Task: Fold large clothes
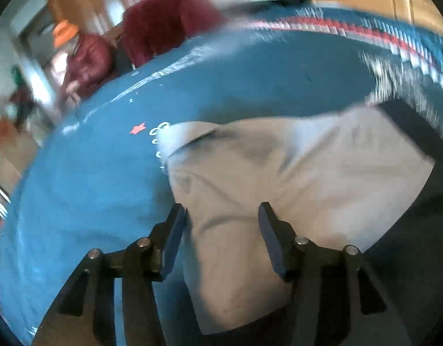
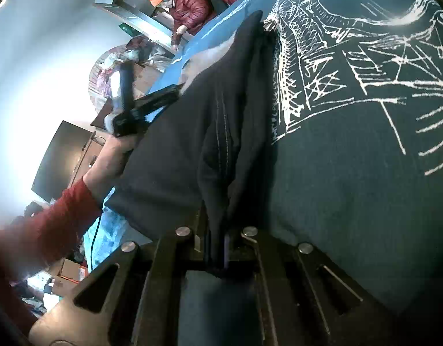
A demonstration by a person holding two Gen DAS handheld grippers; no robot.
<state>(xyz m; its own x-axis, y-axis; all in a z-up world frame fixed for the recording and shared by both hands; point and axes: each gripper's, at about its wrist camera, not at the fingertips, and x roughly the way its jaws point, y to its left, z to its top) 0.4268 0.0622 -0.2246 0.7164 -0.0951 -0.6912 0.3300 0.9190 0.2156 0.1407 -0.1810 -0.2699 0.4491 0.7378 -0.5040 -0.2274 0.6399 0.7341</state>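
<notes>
Dark printed garment [image 2: 351, 173] lies on the blue table cover [image 1: 91, 201], one edge bunched and clamped in the closed right gripper [image 2: 218, 248], so a fold looks underway. The left gripper [image 1: 221, 230] hovers spread over a pale fabric patch [image 1: 279, 178], holding nothing. Next, I judge, it must pinch an edge; blue cover left of the cloth gives room.

We see the garment [image 2: 351, 187] lying on the table cover [image 1: 91, 201]. The right gripper [image 2: 218, 248] sits at the garment's near edge, a fold of cloth between its fingers. The left gripper [image 1: 221, 230] is above a paler cloth panel [image 1: 279, 173], fingers apart. A seated person [image 2: 189, 8] is beyond the table's far edge.
</notes>
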